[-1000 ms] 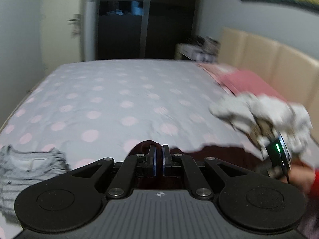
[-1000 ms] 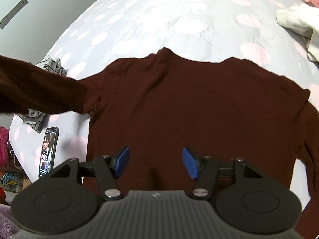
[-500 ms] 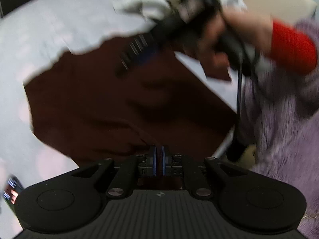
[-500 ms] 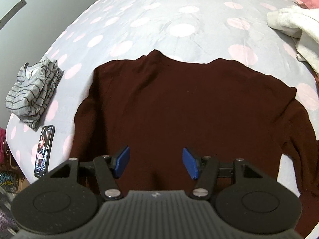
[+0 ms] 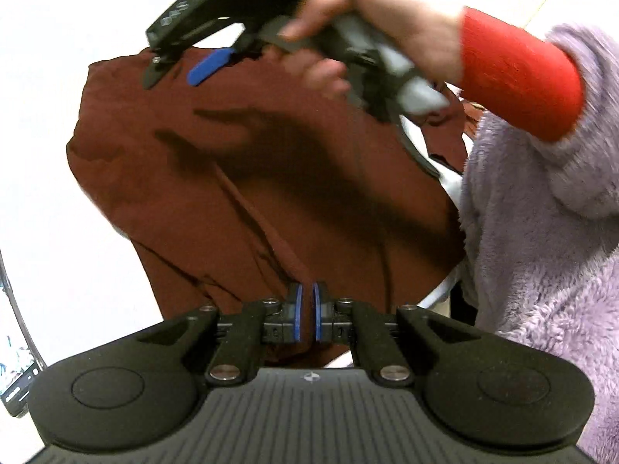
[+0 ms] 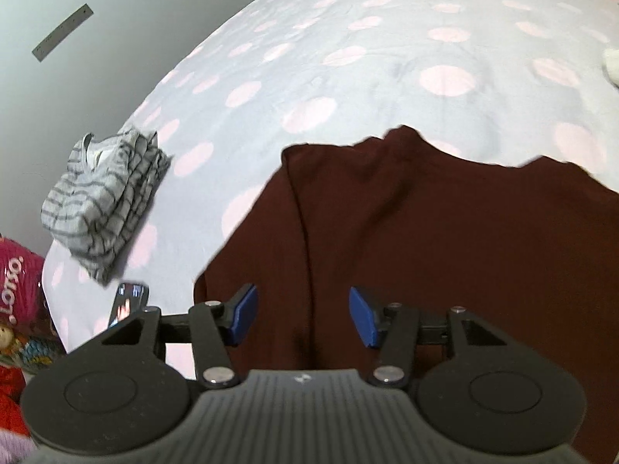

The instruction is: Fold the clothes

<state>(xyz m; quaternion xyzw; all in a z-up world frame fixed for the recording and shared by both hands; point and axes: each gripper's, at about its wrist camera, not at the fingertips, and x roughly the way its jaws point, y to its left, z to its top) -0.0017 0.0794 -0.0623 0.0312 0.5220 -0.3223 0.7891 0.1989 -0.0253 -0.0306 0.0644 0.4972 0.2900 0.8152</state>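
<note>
A dark maroon long-sleeved shirt (image 6: 445, 232) lies flat on the dotted bed cover (image 6: 387, 58), collar toward the far side. In the left wrist view its left sleeve is folded in over the body of the maroon shirt (image 5: 240, 178). My left gripper (image 5: 305, 317) is low at the near edge, shut on a pinch of that sleeve cloth. My right gripper (image 6: 303, 315) hovers over the shirt's left part, a crease running between its jaws. They are closing, with the pads clear of the cloth. The same right gripper (image 5: 182, 71) shows from the left wrist, held by a hand in a red cuff.
A folded grey striped garment (image 6: 104, 201) lies at the bed's left edge, with a phone (image 6: 129, 301) just in front of it. A white garment (image 6: 611, 63) peeks in at the far right. A pink bag (image 6: 15, 286) stands off the bed's corner. A purple fleece sleeve (image 5: 541, 251) fills the right.
My left gripper came down and tipped toward the bed, carrying the sleeve from out on the left onto the shirt. My right gripper slid to the shirt's left part and its jaws narrowed a little.
</note>
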